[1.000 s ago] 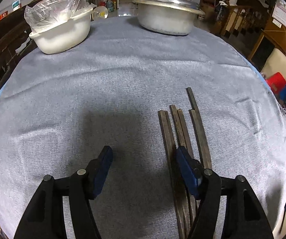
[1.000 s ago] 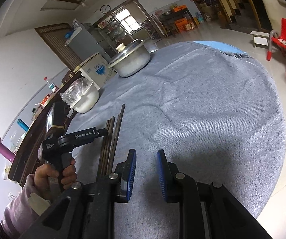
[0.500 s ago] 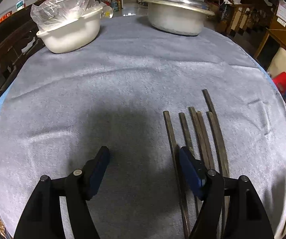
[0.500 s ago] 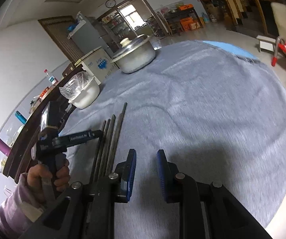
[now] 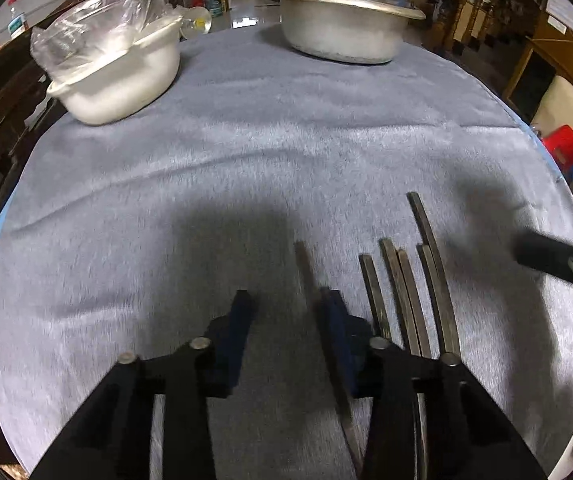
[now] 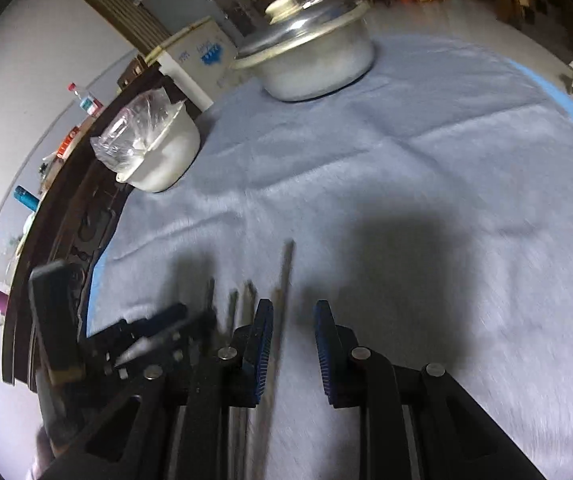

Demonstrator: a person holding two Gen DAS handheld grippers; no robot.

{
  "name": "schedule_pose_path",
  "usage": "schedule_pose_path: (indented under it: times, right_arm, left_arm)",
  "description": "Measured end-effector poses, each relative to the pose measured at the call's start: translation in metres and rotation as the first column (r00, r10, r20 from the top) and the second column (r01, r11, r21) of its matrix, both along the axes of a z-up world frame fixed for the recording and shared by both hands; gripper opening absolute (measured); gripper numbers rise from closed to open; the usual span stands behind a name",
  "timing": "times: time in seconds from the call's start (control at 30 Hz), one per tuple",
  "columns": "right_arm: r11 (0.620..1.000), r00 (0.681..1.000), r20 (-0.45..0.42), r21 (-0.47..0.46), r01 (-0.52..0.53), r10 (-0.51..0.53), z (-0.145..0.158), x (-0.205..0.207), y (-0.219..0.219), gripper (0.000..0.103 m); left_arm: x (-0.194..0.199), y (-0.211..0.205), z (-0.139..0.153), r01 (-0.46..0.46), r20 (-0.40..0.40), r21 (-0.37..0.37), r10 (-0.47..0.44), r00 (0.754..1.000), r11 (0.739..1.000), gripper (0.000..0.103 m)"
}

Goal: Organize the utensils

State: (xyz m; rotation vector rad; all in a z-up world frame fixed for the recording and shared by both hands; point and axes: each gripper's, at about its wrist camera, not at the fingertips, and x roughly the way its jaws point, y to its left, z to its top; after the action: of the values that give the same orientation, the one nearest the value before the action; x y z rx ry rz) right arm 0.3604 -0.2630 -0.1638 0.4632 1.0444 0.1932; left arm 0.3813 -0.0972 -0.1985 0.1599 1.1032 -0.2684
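Observation:
Several dark wooden chopsticks (image 5: 406, 292) lie side by side on the grey cloth, pointing away from me. One chopstick (image 5: 306, 268) lies apart to the left, just inside my left gripper's right finger. My left gripper (image 5: 286, 312) is open and empty above the cloth. My right gripper (image 6: 292, 316) is open and empty; the longest chopstick (image 6: 284, 276) runs between its fingers near the left one. The other chopsticks (image 6: 238, 300) lie left of it. The left gripper (image 6: 146, 332) shows at lower left in the right wrist view.
A lidded metal pot (image 5: 342, 20) stands at the far side of the round table (image 5: 246, 140). A white bowl with a plastic bag (image 5: 114, 68) stands at the far left. Dark wooden furniture (image 6: 66, 216) borders the left edge. The right gripper's finger (image 5: 558, 260) enters the left wrist view.
My left gripper has narrowed and shifted; one chopstick now lies apart from the group. My right gripper has swung down and left over the chopsticks and opened wider.

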Motion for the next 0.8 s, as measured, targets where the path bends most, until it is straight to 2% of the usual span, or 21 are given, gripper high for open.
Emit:
schedule_pose_path:
  times: [0.07,0.13,0.2,0.33,0.47,0.53,0.6,0.63,0.67,0.73,0.8]
  right_arm:
    - [1.0,1.0,-0.031,0.002,-0.005,0.005,-0.002,0.022,0.005,0.023]
    - [1.0,0.997,-0.073,0.018,-0.014,0.015,-0.006,0.038,0.01,0.023]
    - [1.0,0.994,-0.113,0.019,0.0,0.003,-0.012,0.052,0.012,0.023]
    - [0.999,0.982,-0.19,-0.039,-0.008,0.001,-0.021,0.068,0.022,0.023]
    - [0.99,0.967,-0.254,-0.14,-0.008,-0.028,-0.028,0.078,0.036,0.024]
    - [0.983,0.967,-0.253,-0.182,-0.015,-0.032,-0.028,0.082,0.039,0.022]
    - [0.972,0.966,-0.257,-0.231,-0.038,-0.023,-0.027,0.084,0.047,0.022]
    - [0.963,0.967,-0.255,-0.264,-0.057,-0.012,-0.027,0.085,0.053,0.022]
    - [0.951,0.968,-0.25,-0.3,-0.073,-0.005,-0.027,0.084,0.057,0.017]
    - [0.936,0.974,-0.227,-0.343,-0.075,-0.006,-0.027,0.082,0.06,0.009]
    - [0.945,0.978,-0.21,-0.321,-0.063,-0.006,-0.027,0.079,0.055,0.007]
  left_arm:
    - [0.006,-0.002,0.0,0.022,0.005,-0.009,-0.022,1.0,1.0,0.019]
    - [0.007,-0.004,-0.002,0.036,0.006,-0.021,-0.036,0.999,0.999,0.013]
    - [0.01,0.0,-0.002,0.053,0.0,-0.039,-0.053,0.999,0.998,0.01]
    - [0.013,0.002,-0.002,0.103,-0.006,-0.043,-0.103,0.995,0.994,0.008]
    - [0.019,0.003,-0.002,0.14,-0.029,-0.046,-0.141,0.99,0.989,0.008]
    - [0.021,0.004,-0.003,0.143,-0.041,-0.055,-0.145,0.989,0.988,0.009]
    - [0.025,0.003,-0.002,0.141,-0.055,-0.074,-0.145,0.988,0.987,0.018]
    - [0.028,0.001,-0.003,0.139,-0.061,-0.092,-0.145,0.988,0.986,0.028]
    - [0.031,-0.001,-0.004,0.135,-0.062,-0.103,-0.142,0.988,0.985,0.031]
    - [0.032,-0.005,-0.005,0.126,-0.046,-0.099,-0.131,0.99,0.987,0.031]
    - [0.028,-0.005,-0.005,0.113,-0.027,-0.089,-0.115,0.993,0.99,0.023]
